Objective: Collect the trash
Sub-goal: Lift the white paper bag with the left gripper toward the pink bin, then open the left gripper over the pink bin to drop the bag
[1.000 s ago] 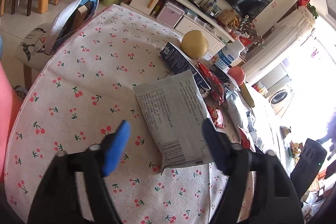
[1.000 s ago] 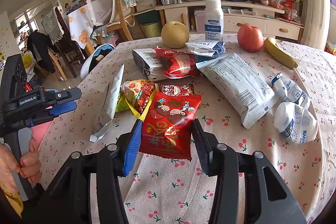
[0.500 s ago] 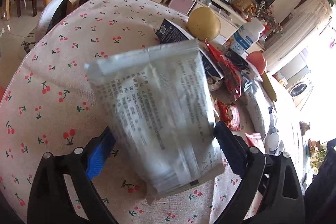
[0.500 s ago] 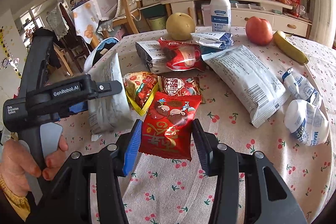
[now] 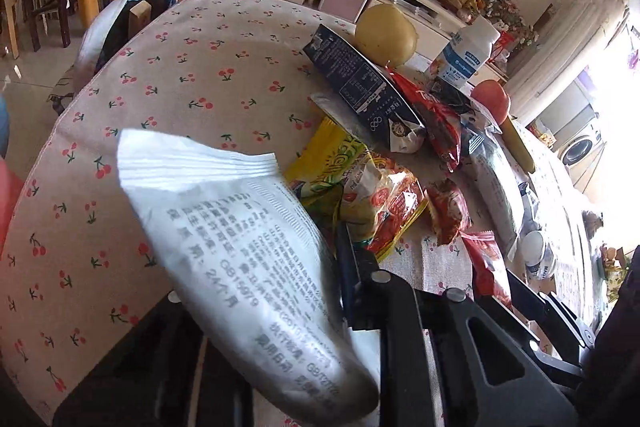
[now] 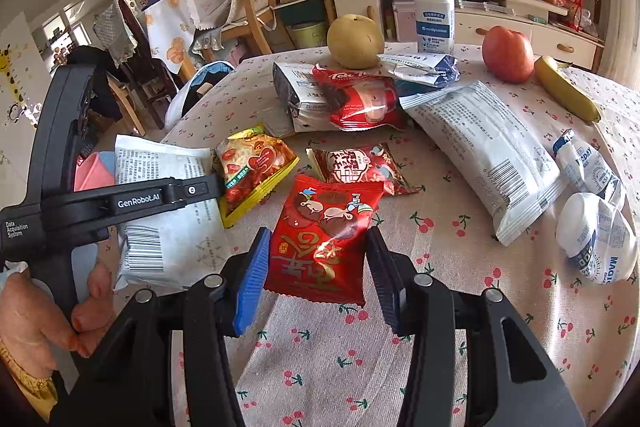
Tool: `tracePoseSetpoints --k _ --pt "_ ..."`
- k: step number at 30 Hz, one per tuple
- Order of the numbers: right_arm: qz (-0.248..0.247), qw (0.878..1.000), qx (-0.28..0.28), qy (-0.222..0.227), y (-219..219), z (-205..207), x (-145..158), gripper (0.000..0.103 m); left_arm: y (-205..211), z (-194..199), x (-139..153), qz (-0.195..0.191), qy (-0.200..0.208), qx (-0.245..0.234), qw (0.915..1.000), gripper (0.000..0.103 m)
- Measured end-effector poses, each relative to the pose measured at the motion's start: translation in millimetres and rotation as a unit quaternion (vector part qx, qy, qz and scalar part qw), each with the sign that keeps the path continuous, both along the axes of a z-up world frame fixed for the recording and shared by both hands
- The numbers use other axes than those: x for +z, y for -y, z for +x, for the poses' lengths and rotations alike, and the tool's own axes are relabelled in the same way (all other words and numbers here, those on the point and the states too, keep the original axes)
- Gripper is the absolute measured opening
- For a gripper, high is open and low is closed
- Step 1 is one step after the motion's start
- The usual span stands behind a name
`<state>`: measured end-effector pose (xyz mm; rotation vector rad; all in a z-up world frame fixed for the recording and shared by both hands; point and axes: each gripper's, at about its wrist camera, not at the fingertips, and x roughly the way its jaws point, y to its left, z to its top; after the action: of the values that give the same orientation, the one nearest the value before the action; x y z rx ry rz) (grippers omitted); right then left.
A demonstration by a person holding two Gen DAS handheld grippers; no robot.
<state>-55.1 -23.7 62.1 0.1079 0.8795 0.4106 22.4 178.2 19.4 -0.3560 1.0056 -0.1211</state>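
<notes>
My left gripper [image 5: 304,267] is shut on a white printed snack packet [image 5: 240,247], which stands tilted up off the cherry-print tablecloth [image 5: 180,87]. The packet hides the left finger. From the right wrist view, that packet [image 6: 168,227] hangs in the left gripper [image 6: 200,189] at the table's left edge, with a person's hand [image 6: 32,315] on the handle. My right gripper [image 6: 316,267] is shut on a red snack packet [image 6: 320,235], its blue pads pressing both sides. More wrappers lie ahead: a yellow-red one [image 6: 252,167] and a small red one [image 6: 356,167].
Further back lie a long white packet [image 6: 488,147], a red bag [image 6: 360,99] on a dark-and-white one [image 6: 292,95], two white pouches [image 6: 592,227], a pear [image 6: 354,41], a white bottle [image 6: 434,15], an apple [image 6: 508,53] and a banana [image 6: 566,95]. Chairs stand beyond the left edge.
The left gripper went from wide open around the flat white packet to shut on it, and the packet now tilts up off the cloth. The right gripper keeps its hold on the red packet.
</notes>
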Motion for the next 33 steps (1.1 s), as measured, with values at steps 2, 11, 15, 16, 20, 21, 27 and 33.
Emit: tracePoseSetpoints --k 2,11,15,16,20,21,27,33 --pt "-0.004 1.000 0.000 0.002 -1 -2 0 0.049 -11 -4 3 -0.016 0.003 0.015 0.9998 0.016" --pt "-0.003 1.000 0.010 0.024 -19 -15 16 0.049 -62 -29 31 -0.026 0.046 0.064 0.9966 0.012" --pt "0.008 0.999 0.027 0.029 -38 -18 24 0.049 -90 -38 42 -0.033 0.062 0.092 0.9933 0.012" --pt "0.012 0.999 0.032 0.028 -44 -18 26 0.049 -97 -41 45 -0.035 0.067 0.100 0.9921 0.012" --pt "0.045 0.997 0.059 0.024 -74 -17 35 0.049 -128 -53 56 -0.038 0.088 0.139 0.9857 0.012" --pt "0.051 0.996 0.069 0.024 -84 -17 37 0.049 -137 -56 58 -0.043 0.092 0.149 0.9836 0.012" --pt "0.087 0.987 0.131 0.026 -157 -13 54 0.049 -190 -74 64 -0.023 0.107 0.229 0.9674 0.012" --pt "0.104 0.976 0.192 0.025 -239 -8 65 0.049 -249 -90 57 -0.008 0.092 0.314 0.9450 0.017"
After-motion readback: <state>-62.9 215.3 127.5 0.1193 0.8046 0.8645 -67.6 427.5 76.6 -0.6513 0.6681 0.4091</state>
